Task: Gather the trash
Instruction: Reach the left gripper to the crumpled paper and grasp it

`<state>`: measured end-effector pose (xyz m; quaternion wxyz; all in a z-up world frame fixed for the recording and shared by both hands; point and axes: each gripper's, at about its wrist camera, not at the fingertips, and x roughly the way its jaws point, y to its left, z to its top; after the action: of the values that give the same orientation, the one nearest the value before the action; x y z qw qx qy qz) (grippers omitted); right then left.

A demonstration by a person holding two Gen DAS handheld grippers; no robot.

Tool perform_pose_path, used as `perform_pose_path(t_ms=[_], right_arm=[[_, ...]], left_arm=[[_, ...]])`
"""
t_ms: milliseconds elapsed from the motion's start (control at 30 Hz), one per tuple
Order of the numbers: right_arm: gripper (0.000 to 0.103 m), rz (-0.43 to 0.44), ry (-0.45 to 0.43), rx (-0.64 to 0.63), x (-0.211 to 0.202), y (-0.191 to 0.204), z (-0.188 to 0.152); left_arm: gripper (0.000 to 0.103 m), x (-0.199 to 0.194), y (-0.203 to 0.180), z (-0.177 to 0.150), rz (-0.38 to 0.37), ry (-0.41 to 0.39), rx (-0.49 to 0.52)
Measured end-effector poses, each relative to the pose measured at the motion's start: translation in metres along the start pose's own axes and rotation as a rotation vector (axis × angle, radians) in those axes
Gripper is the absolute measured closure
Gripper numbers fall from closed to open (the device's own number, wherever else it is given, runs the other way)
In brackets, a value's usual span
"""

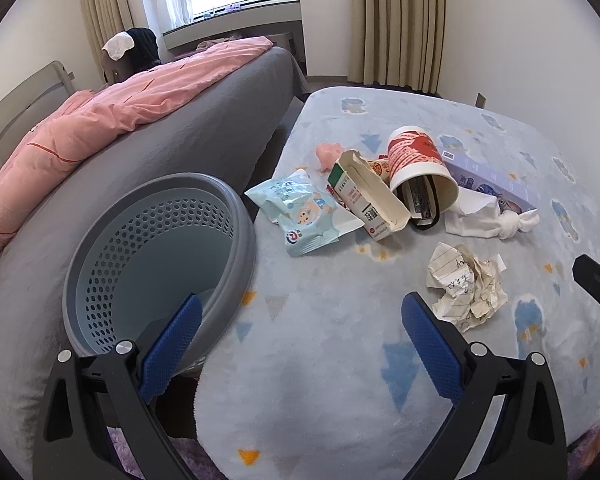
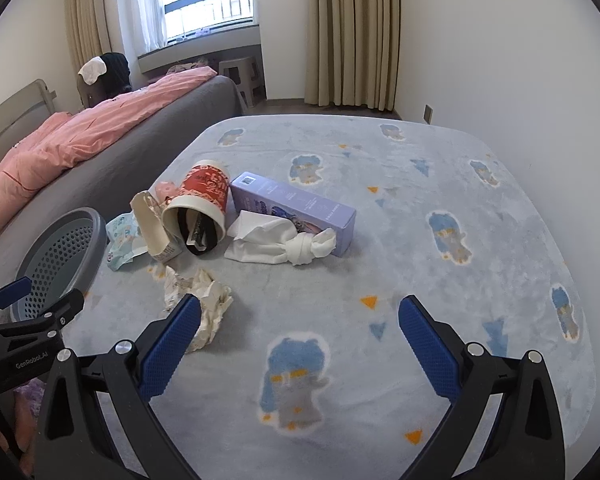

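Trash lies on a pale blue blanket: a crumpled paper ball, a tipped red-and-white paper cup, an open milk carton, a light blue wipes packet, a knotted white tissue and a purple box. A grey perforated bin stands at the left. My left gripper is open and empty between bin and paper ball. My right gripper is open and empty, right of the paper ball.
A bed with a grey sheet and pink duvet runs along the left, close behind the bin. A white wall borders the blanket on the right. A small pink scrap lies behind the carton.
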<state>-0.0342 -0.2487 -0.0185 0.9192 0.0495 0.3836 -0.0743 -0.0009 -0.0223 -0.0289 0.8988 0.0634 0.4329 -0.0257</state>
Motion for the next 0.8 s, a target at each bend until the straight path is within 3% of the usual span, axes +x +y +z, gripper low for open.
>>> perform_pose_path(t_ms=[400,600,800], right_arm=[[0.006,-0.112,-0.068,-0.098,-0.001,-0.019,0.013],[0.006,-0.052,-0.028,0.021,0.0,-0.047,0.015],[0.006,-0.013,0.012,0.141,0.001,-0.073,0.012]], left_arm=[[0.007,0.017,-0.053,0.001,-0.118,0.045,0.082],[0.007,0.03,-0.085,-0.002,-0.182,0.086,0.093],[0.007,0.053,-0.101,-0.003,-0.184,0.128,0.066]])
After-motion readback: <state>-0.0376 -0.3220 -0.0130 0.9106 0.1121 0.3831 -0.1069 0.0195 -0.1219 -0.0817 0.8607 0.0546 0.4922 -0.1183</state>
